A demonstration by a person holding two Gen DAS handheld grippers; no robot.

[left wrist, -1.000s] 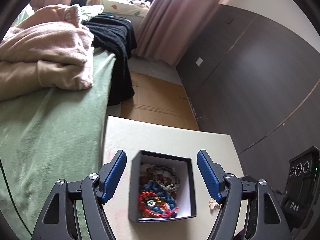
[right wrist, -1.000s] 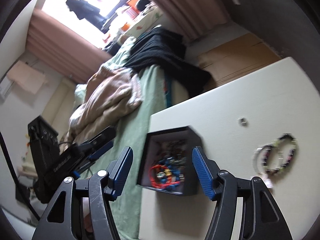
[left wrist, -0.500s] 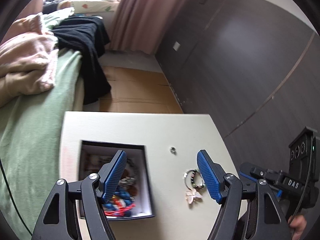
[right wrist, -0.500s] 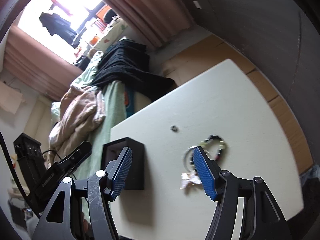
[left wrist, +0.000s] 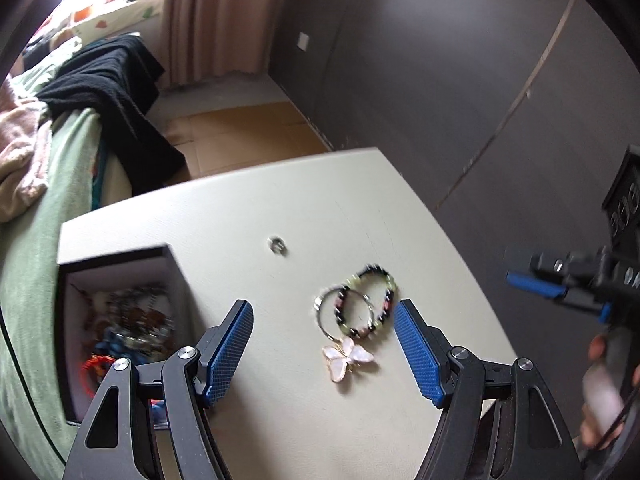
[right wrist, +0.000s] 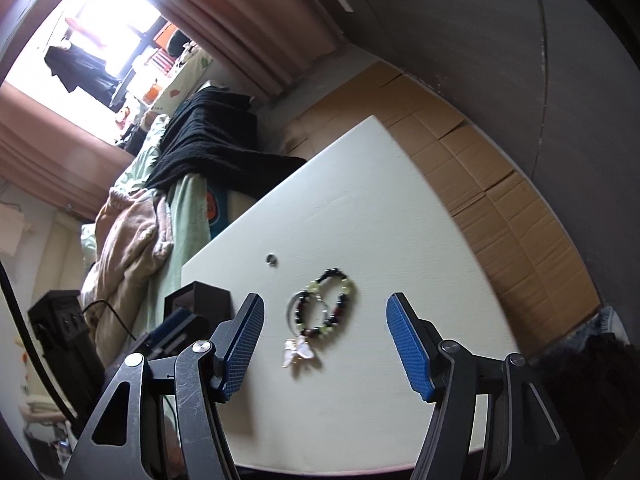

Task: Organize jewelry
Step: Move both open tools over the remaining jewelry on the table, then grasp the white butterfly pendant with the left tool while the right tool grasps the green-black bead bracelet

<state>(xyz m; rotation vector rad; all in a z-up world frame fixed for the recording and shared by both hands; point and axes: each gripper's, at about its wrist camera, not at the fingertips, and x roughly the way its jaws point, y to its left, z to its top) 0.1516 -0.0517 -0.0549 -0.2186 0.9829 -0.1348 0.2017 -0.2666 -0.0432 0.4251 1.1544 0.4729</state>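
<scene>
A beaded bracelet [left wrist: 370, 304] and a silver hoop with a butterfly pendant [left wrist: 347, 356] lie together on the white table [left wrist: 248, 208]. A small ring [left wrist: 276, 245] lies a little beyond them. A black box [left wrist: 116, 320] holding several bracelets stands at the table's left. My left gripper [left wrist: 323, 346] is open and empty, hovering over the bracelet pile. My right gripper [right wrist: 325, 332] is open and empty over the same pile: bracelet [right wrist: 330, 304], pendant [right wrist: 297, 353], ring [right wrist: 272, 258], box [right wrist: 200, 300].
A bed with green sheet [left wrist: 32, 248], pink blanket and black garment [left wrist: 116, 92] borders the table's left. Dark wall panels [left wrist: 480, 80] stand to the right. Cardboard [right wrist: 480, 168] covers the floor beyond the table.
Both grippers have swung right from the black box to the loose bracelets and pendant. Both stayed open and empty.
</scene>
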